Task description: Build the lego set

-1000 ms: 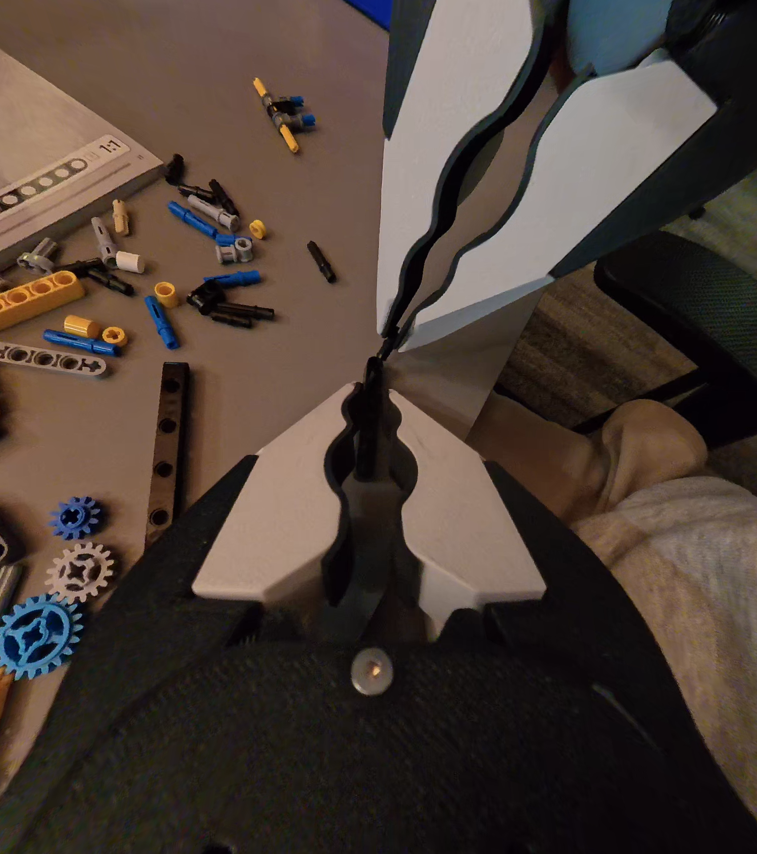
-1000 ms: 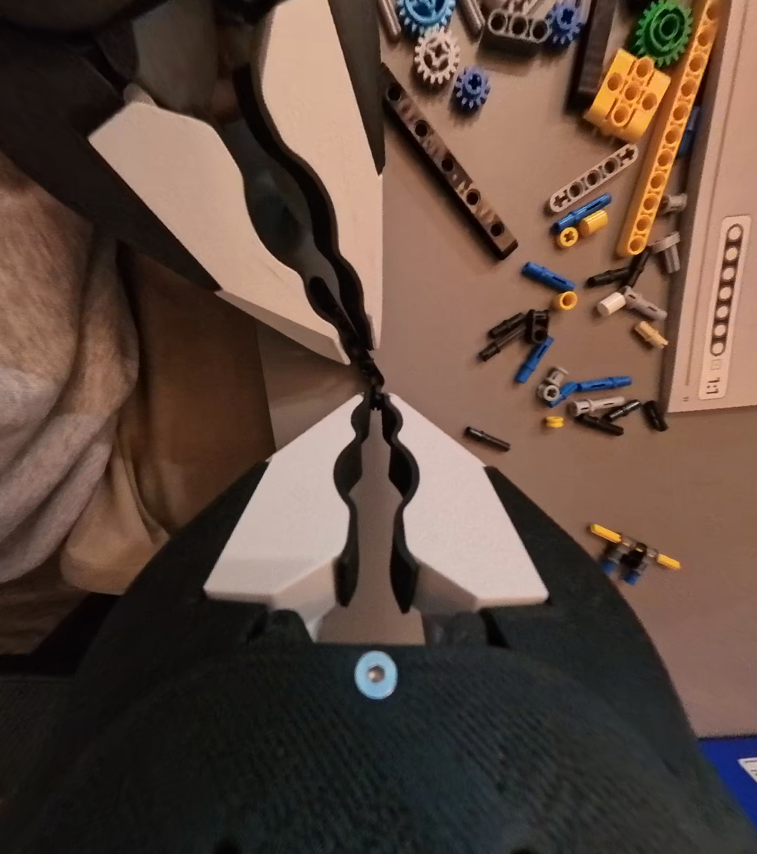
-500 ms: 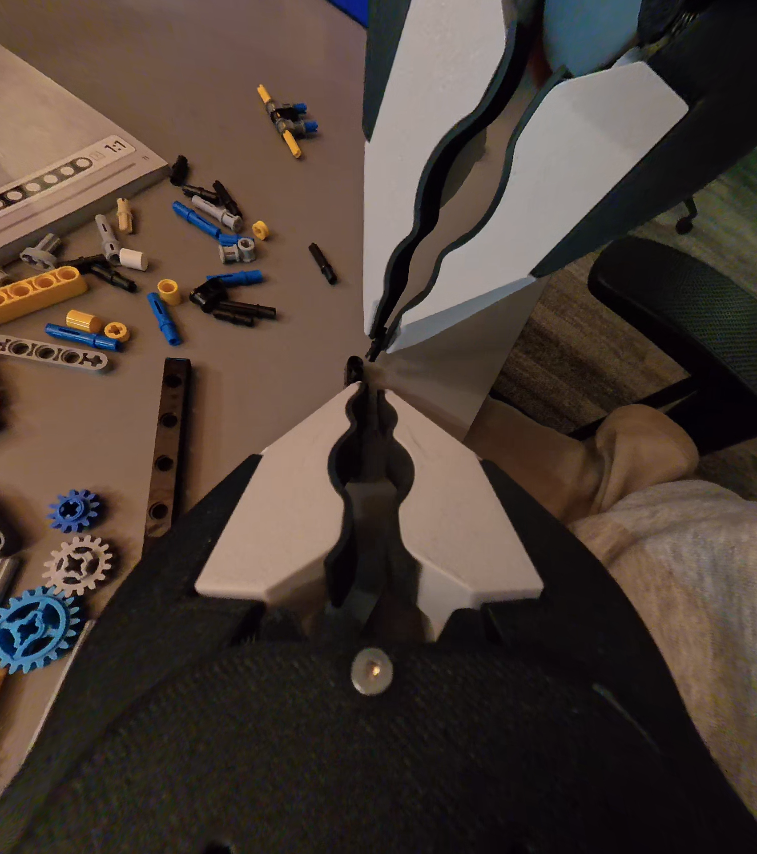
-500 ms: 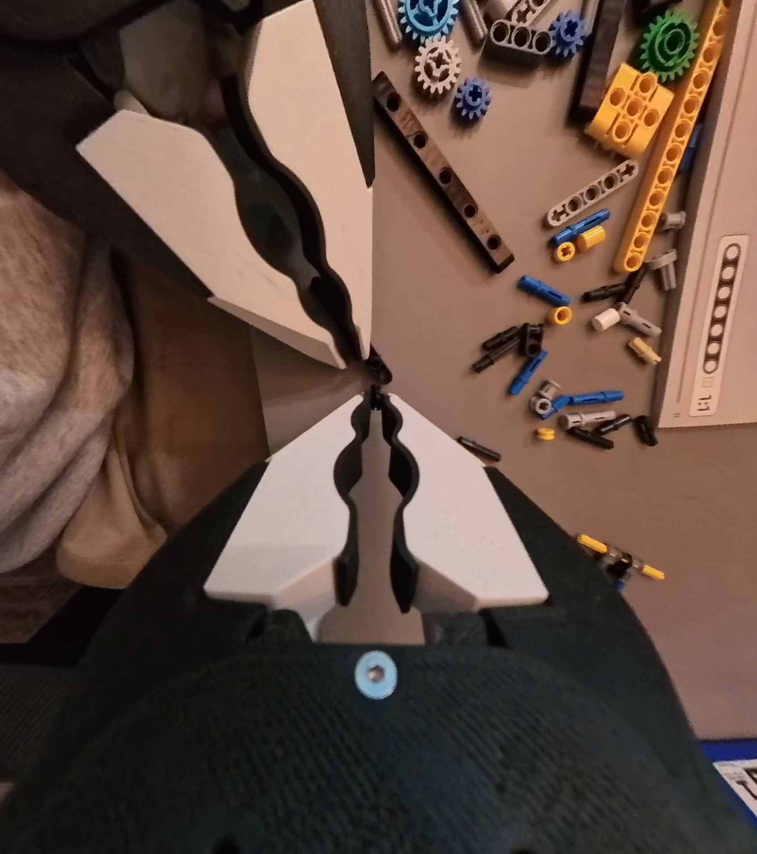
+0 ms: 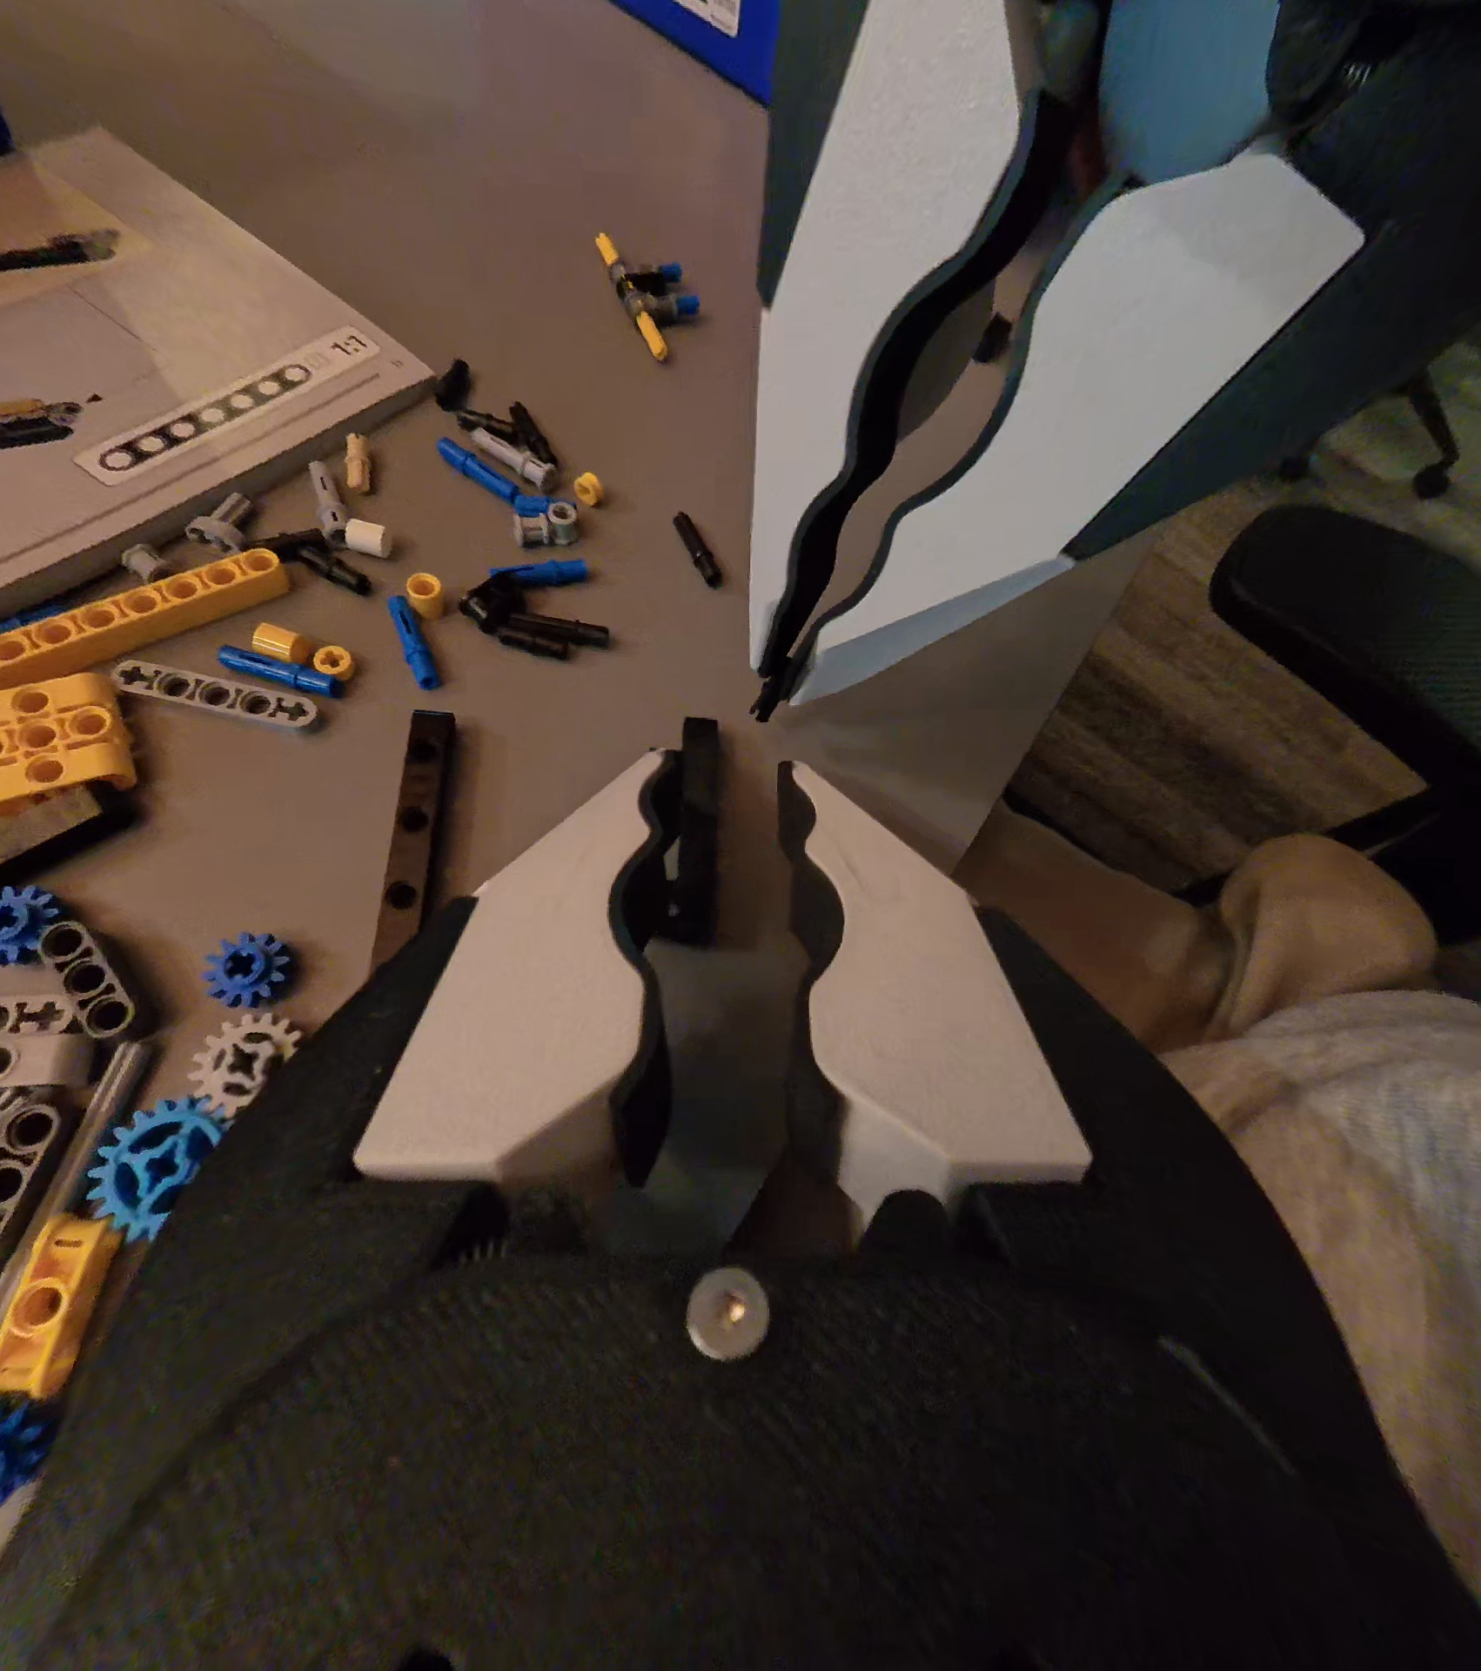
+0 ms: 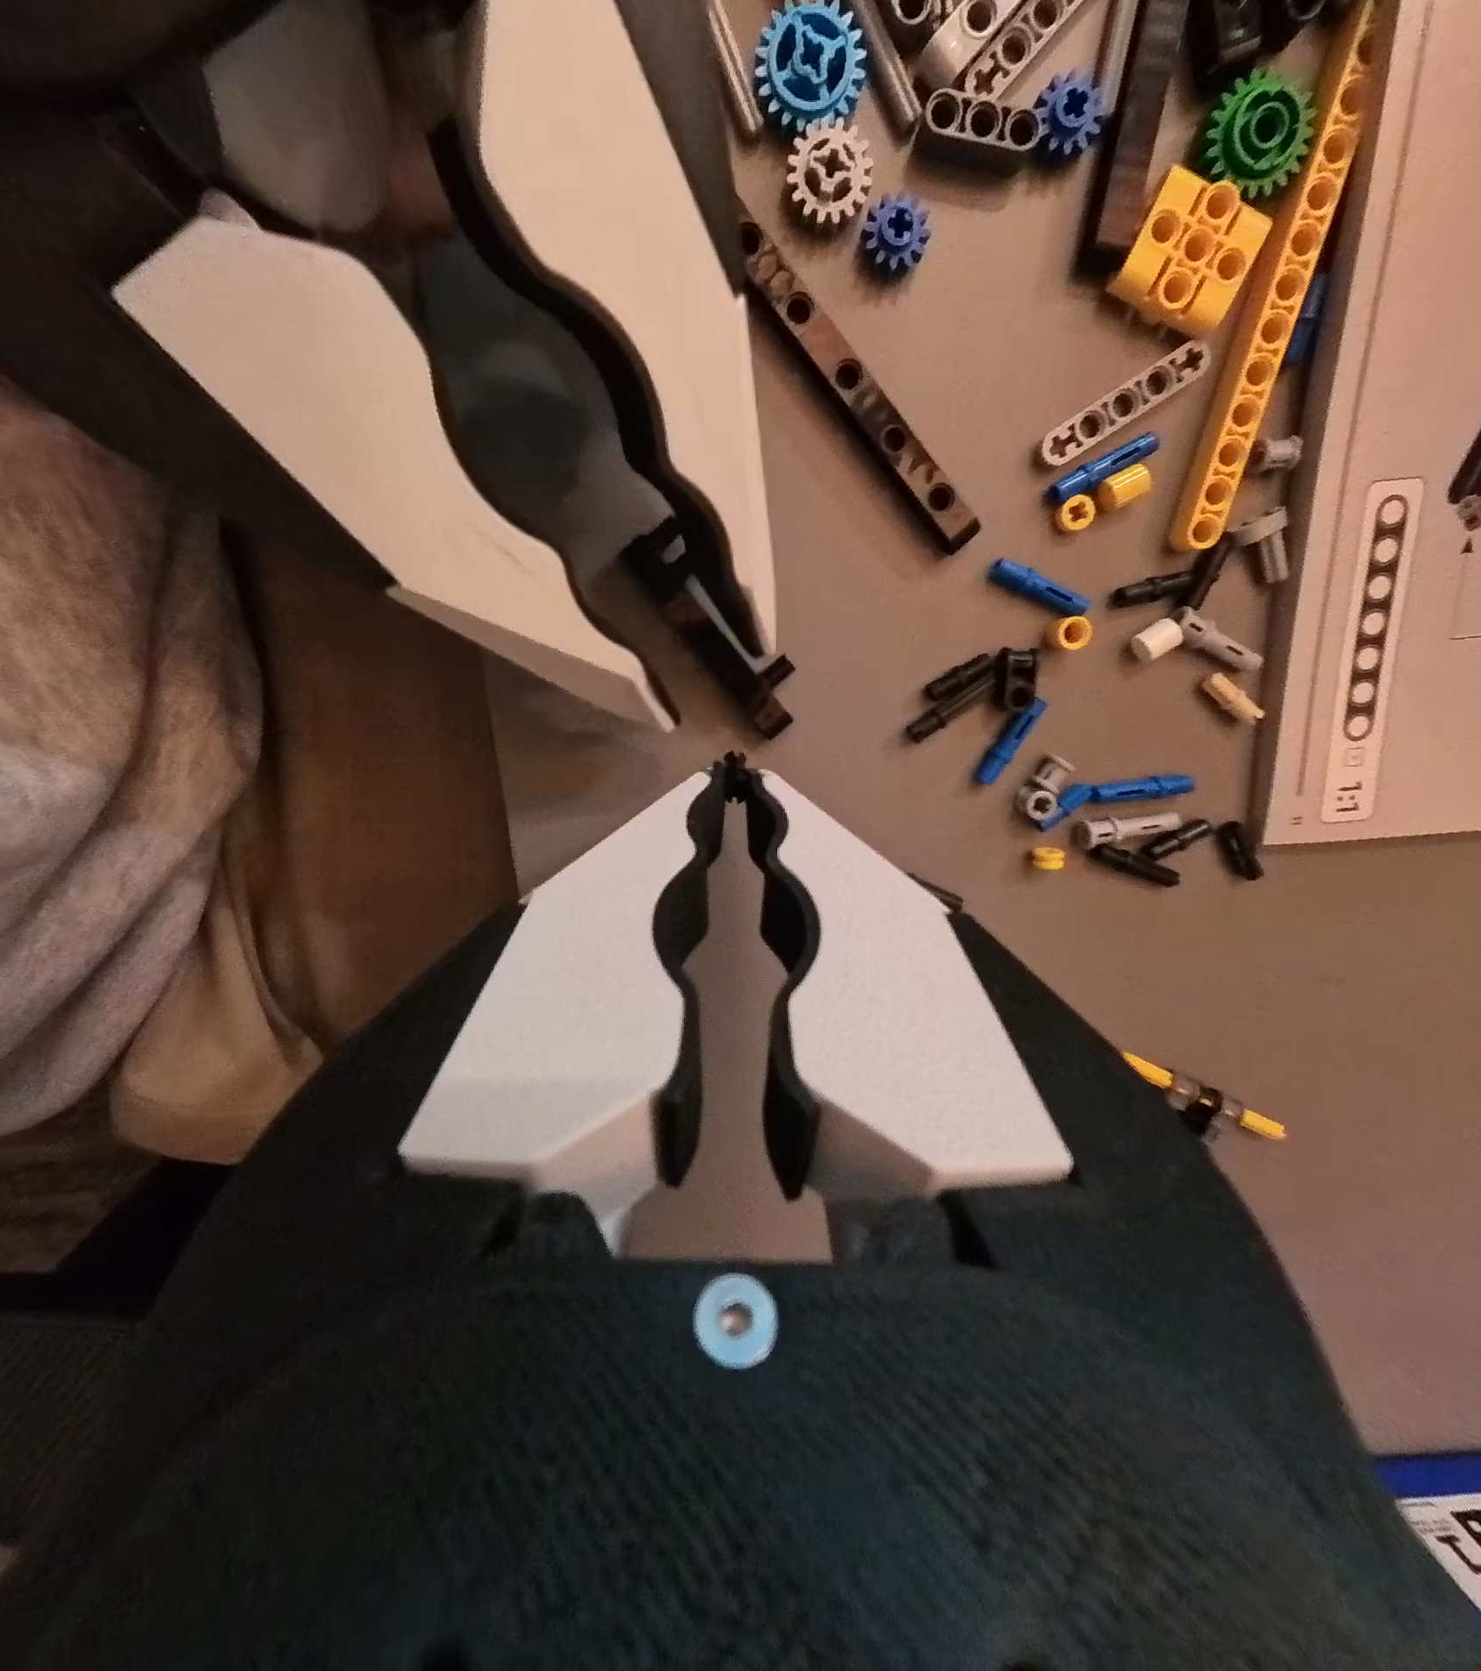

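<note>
In the left wrist view my left gripper [image 5: 723, 764] has its jaws apart. A short black beam [image 5: 699, 841] lies along its left finger, with a gap to the other finger. My right gripper [image 5: 778, 674] points at it from above, tip a little to the right of the beam's end. In the right wrist view my right gripper [image 6: 732, 785] is shut on a small black pin [image 6: 732, 767] that barely sticks out. The left gripper [image 6: 719, 714] with the black beam [image 6: 723, 656] is just beyond it, not touching.
Both grippers hover over the grey table's near edge. The instruction booklet [image 5: 86, 362], a long yellow beam [image 5: 95, 624], a long black beam [image 5: 416, 814], gears [image 5: 154, 1166] and loose pins [image 5: 538, 624] lie left. A small yellow-axle assembly [image 5: 642, 294] lies farther back. A black chair [image 5: 1397, 678] and a person's clothed leg [image 5: 1397, 1221] are right. Less than 4 cm separates the two grippers' tips. The small yellow-axle assembly [image 5: 642, 294] is about equally far from each gripper, around 15 cm.
My left gripper's jaws have opened off the black beam, which now rests against one finger. The right gripper's tip, touching the beam's end before, has drawn slightly away.
</note>
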The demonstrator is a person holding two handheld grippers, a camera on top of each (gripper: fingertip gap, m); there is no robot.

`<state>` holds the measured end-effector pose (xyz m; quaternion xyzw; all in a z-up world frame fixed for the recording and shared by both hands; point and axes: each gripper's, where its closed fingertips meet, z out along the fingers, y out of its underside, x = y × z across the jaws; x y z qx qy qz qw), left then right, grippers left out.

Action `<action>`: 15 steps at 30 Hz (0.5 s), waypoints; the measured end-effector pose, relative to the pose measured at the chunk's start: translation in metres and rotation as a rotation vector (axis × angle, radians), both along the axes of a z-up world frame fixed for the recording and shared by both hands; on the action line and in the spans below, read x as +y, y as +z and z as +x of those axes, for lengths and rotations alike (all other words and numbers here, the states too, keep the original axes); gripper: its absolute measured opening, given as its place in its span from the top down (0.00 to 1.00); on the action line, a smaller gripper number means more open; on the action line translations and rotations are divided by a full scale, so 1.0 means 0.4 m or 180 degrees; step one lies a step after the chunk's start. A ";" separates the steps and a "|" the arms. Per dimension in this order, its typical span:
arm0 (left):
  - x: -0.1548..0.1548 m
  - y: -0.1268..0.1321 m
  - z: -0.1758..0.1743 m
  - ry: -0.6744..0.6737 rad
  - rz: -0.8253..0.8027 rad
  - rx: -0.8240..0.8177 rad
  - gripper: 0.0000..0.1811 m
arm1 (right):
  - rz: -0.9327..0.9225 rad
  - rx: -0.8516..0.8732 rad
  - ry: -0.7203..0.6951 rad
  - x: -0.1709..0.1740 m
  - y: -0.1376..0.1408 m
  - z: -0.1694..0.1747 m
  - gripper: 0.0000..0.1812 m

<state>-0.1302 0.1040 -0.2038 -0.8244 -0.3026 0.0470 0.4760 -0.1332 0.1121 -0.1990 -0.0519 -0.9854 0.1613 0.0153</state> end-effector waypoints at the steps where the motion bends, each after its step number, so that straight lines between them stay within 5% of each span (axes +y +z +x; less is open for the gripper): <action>1: -0.003 0.002 -0.003 0.0018 0.0025 -0.0009 0.89 | -0.0005 0.0003 -0.0003 0.000 0.001 -0.001 0.99; 15: -0.013 -0.022 -0.010 0.0060 -0.0157 -0.0034 0.94 | -0.0071 0.0006 -0.0053 0.005 0.002 -0.004 0.98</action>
